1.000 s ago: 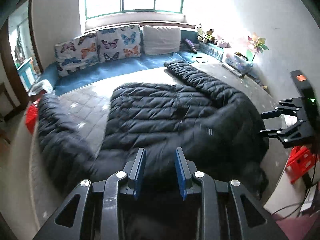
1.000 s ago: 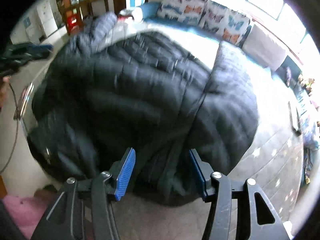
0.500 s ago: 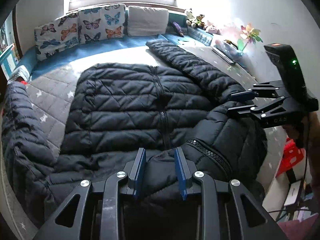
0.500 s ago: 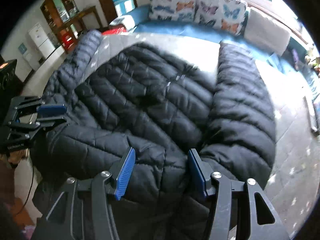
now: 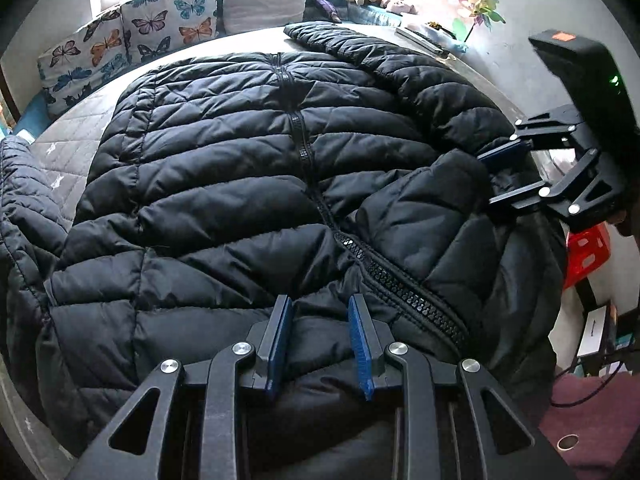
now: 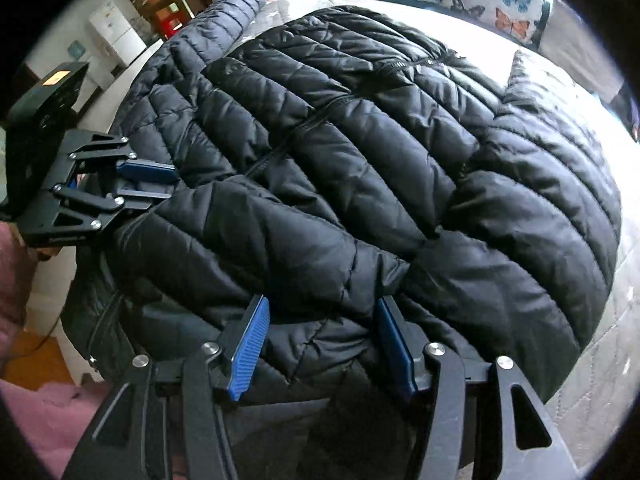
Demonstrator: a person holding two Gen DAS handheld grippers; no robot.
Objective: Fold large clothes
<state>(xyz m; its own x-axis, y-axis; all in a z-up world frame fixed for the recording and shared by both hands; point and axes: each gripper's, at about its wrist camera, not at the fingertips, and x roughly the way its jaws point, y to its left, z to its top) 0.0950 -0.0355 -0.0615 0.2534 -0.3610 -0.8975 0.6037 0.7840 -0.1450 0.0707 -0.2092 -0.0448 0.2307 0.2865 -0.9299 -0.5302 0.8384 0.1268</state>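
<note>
A large black quilted puffer jacket (image 5: 248, 168) lies front up on the bed, its zipper (image 5: 298, 136) running down the middle. It fills the right wrist view (image 6: 360, 152) too. My left gripper (image 5: 320, 340) is shut on a bunched fold of the jacket at its near edge, to the left of the zipper. My right gripper (image 6: 320, 344) has its jaws wide apart, and jacket fabric bulges between them at the near right corner. Each gripper shows in the other's view: the right one (image 5: 508, 172) and the left one (image 6: 154, 184).
Butterfly cushions (image 5: 132, 40) and a white pillow (image 5: 262, 2) line the far side under the window. A second dark quilted garment (image 5: 24, 196) lies at the bed's left edge. A red stool (image 5: 588, 248) stands on the floor to the right. Shelves (image 6: 160, 4) stand beyond the bed.
Both grippers have moved forward and low over the jacket, so it now fills the views. The right gripper came in to the jacket's right corner. The left jaws stayed narrow on the fabric.
</note>
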